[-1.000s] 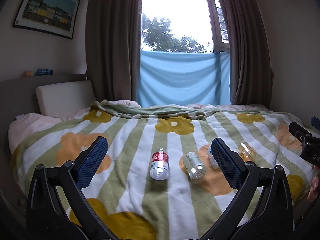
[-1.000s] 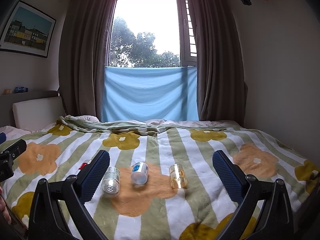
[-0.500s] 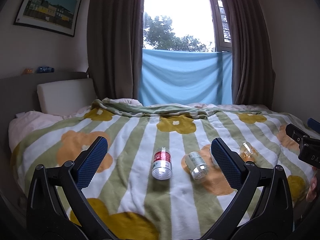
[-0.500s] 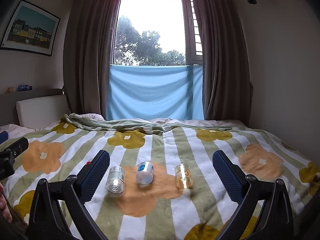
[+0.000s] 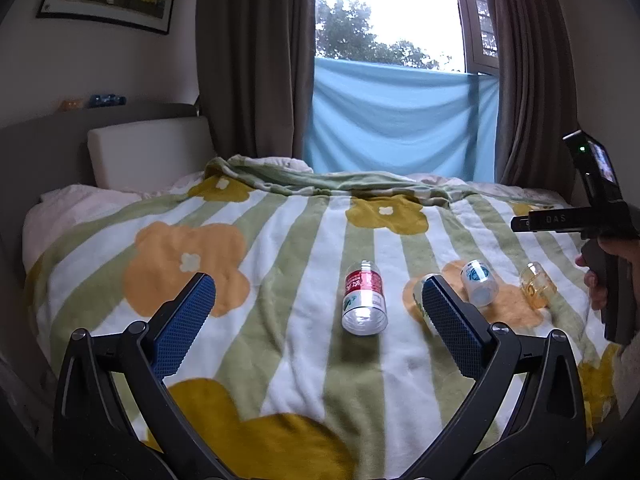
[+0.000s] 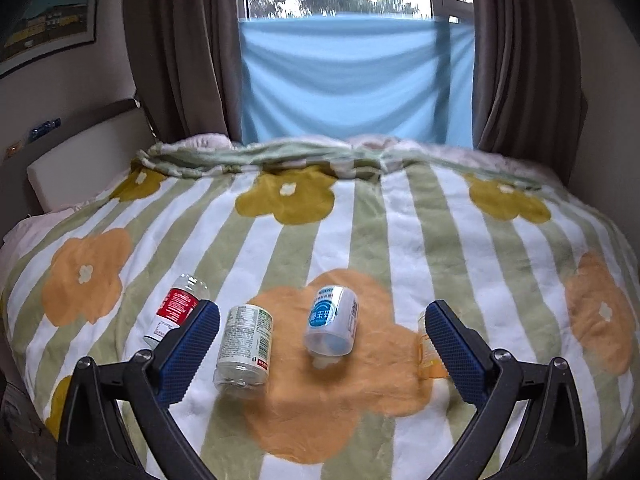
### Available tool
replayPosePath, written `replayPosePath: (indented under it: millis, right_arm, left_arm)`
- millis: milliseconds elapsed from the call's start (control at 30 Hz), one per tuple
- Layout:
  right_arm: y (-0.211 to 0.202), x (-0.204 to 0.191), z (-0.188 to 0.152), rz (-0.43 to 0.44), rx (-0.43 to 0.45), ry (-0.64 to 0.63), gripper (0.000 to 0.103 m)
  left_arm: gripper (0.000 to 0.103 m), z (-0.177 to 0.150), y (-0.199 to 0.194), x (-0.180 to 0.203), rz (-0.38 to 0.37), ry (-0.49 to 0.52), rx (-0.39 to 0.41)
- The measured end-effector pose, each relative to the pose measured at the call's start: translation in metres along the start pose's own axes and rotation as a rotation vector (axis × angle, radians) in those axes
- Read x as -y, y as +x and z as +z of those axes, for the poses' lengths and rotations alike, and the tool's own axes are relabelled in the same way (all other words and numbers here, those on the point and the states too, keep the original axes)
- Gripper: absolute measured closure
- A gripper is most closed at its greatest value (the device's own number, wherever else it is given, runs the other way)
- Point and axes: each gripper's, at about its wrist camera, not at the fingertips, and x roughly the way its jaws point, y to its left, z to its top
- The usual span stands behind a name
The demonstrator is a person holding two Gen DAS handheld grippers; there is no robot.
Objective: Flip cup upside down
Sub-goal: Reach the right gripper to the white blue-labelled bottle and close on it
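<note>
Broadly, a flower-striped blanket (image 6: pixel 400 220) covers the bed. Above it the left gripper (image 5: pixel 318 308) and right gripper (image 6: pixel 322 340) hang wide open, empty. Four clear cups lie on their sides in a row: red-labelled (image 5: pixel 364 300), green-labelled (image 6: pixel 245 346), blue-labelled (image 6: pixel 332 320), amber (image 5: pixel 538 284).

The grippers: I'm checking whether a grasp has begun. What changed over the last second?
Both grippers moved closer to the blanket and tipped downward; the right gripper now frames the green-label cup and blue-label cup. Nothing grasped. All four cups, including the red-label cup, lie where they were.
</note>
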Motion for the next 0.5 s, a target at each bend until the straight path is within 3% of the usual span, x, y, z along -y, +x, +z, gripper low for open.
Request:
replayPosePath:
  millis: [233, 333, 500]
  right_arm:
    - [0.114, 0.023, 0.019, -0.006, -0.3, 0.07, 0.001]
    - [0.15, 0.027, 0.013, -0.008, -0.405, 0.097, 0.008]
    - [0.179, 0.027, 0.005, -0.028, -0.484, 0.11, 0.024]
  left_arm:
    - [0.0, -0.014, 0.034, -0.001, -0.001, 0.024, -0.072]
    - [0.0, -0.019, 0.045, -0.001, -0.006, 0.027, -0.097]
    - [0.0, -0.027, 0.057, -0.001, -0.012, 0.021, -0.131]
